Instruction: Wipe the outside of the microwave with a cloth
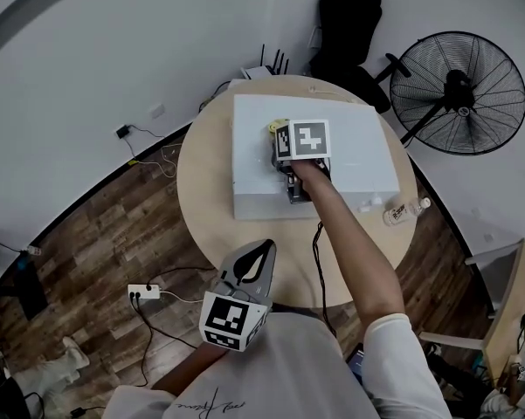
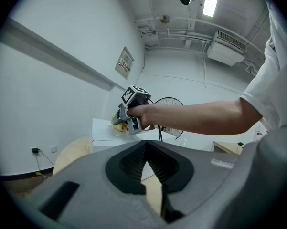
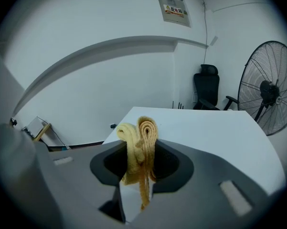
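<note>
Right gripper (image 3: pixel 141 174) jaws pinch a folded, ribbed yellow cloth (image 3: pixel 139 144) above the flat white top of the boxy microwave (image 3: pixel 207 128), frame centre. Left gripper (image 2: pixel 145 162) jaws are together, empty, low at frame bottom. Round pale wooden table (image 1: pixel 208 168) sits underneath.

Cloth (image 3: pixel 141 144): soft, ribbed woven fabric | microwave (image 1: pixel 358 147): smooth matt white casing | table (image 1: pixel 203 182): pale smooth wood | floor (image 1: pixel 105 234): dark grained wood planks
</note>
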